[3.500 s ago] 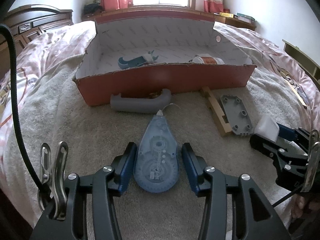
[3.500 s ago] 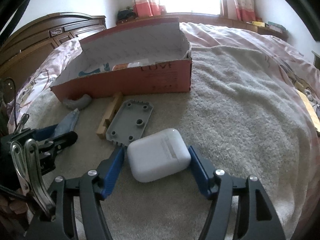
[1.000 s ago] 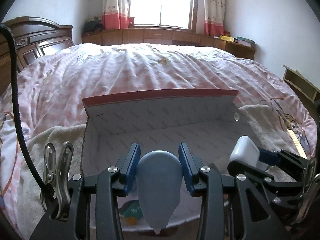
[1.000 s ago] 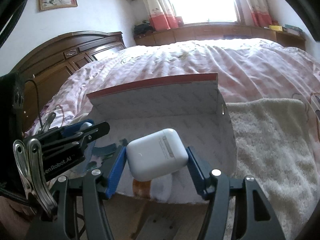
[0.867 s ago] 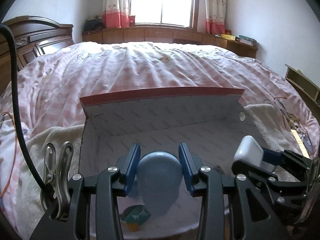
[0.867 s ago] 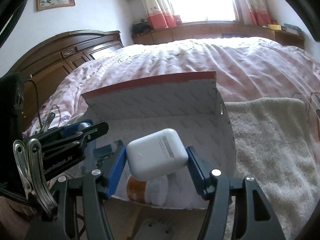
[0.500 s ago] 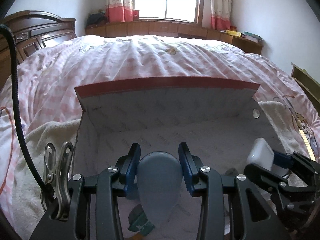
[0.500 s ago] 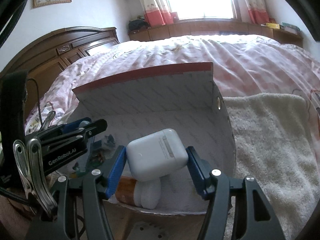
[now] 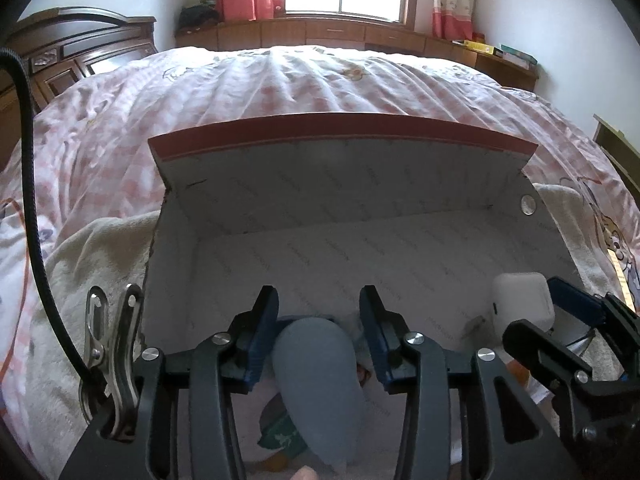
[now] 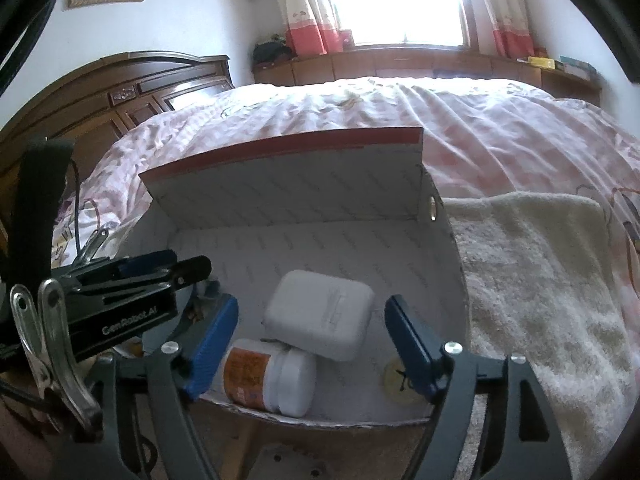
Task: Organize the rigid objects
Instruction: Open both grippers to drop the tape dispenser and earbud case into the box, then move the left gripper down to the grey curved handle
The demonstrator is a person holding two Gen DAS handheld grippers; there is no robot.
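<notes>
A red cardboard box (image 9: 340,132) with a white inside stands open on the bed; it also shows in the right wrist view (image 10: 280,184). My left gripper (image 9: 318,330) is open over the box, and the blue correction tape dispenser (image 9: 320,384) hangs loose between its fingers, tilted tip down. My right gripper (image 10: 310,332) is open over the box's right end. The white earbud case (image 10: 320,314) is free of its fingers and rests on an orange and white bottle (image 10: 268,376) inside the box. The case also shows in the left wrist view (image 9: 520,304).
A teal object (image 9: 280,436) lies on the box floor under the dispenser. A cream towel (image 10: 540,280) lies under and to the right of the box on the pink checked bedspread (image 9: 320,80). A dark wooden headboard (image 10: 120,92) stands at the left.
Both grippers have opened over the box. The earbud case has dropped from the right gripper onto the bottle. The dispenser has slipped loose and lower between the left fingers.
</notes>
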